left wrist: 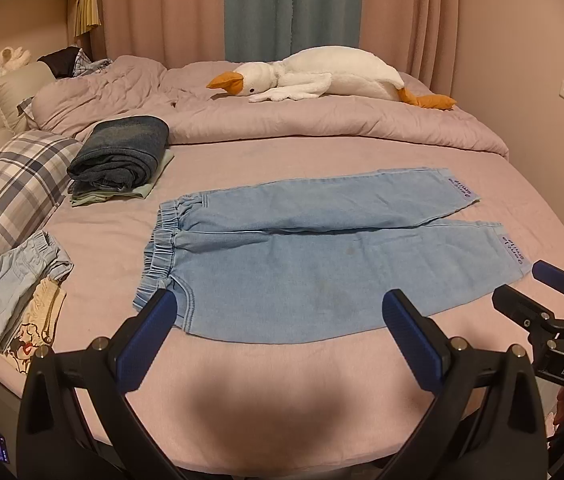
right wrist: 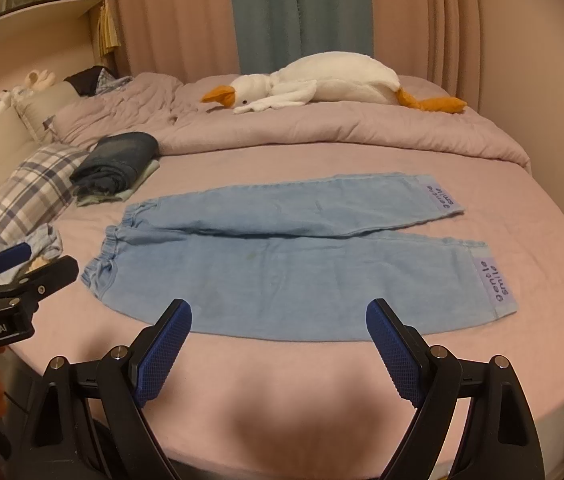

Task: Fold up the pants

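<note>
Light blue denim pants [left wrist: 302,256] lie flat and spread on the pink bed sheet, waistband to the left, both leg cuffs with purple labels to the right. They also show in the right wrist view [right wrist: 302,264]. My left gripper [left wrist: 279,308] is open and empty, hovering over the near edge of the pants by the waistband. My right gripper [right wrist: 277,316] is open and empty, hovering just before the near leg's edge. Each gripper shows at the side of the other's view: the right one [left wrist: 522,288], the left one [right wrist: 41,264].
A stack of folded dark jeans [left wrist: 121,156] lies at the back left beside a plaid pillow [left wrist: 13,188]. Crumpled clothes [left wrist: 21,296] lie at the left edge. A goose plush [left wrist: 322,76] rests on the bunched duvet [left wrist: 282,120] at the back.
</note>
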Available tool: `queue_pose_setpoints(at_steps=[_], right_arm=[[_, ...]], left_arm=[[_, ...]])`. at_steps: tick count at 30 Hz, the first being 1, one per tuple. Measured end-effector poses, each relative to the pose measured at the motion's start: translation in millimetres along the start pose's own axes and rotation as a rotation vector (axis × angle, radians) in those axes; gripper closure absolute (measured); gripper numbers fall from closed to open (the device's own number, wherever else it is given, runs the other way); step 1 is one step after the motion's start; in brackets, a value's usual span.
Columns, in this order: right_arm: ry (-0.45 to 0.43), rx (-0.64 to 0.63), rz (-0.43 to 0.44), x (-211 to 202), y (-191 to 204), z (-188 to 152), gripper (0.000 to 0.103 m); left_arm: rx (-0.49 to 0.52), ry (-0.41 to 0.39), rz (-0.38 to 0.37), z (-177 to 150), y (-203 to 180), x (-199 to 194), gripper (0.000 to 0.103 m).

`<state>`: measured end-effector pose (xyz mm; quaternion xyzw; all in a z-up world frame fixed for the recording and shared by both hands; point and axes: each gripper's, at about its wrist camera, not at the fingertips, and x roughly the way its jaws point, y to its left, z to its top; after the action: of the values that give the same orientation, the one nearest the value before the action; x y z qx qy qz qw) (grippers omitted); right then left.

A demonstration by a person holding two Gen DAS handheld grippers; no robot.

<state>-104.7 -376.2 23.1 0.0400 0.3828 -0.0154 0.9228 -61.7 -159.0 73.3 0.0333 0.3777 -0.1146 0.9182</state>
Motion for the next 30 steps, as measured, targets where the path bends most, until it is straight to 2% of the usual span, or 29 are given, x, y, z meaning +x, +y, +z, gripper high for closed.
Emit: queue_pose_setpoints(at_steps=[30], right_arm=[[0.004, 0.004, 0.008, 2.1, -1.1, -1.6, 0.014]], left_arm=[[0.011, 0.002, -0.005, -5.2, -5.7, 2.8, 0.000]])
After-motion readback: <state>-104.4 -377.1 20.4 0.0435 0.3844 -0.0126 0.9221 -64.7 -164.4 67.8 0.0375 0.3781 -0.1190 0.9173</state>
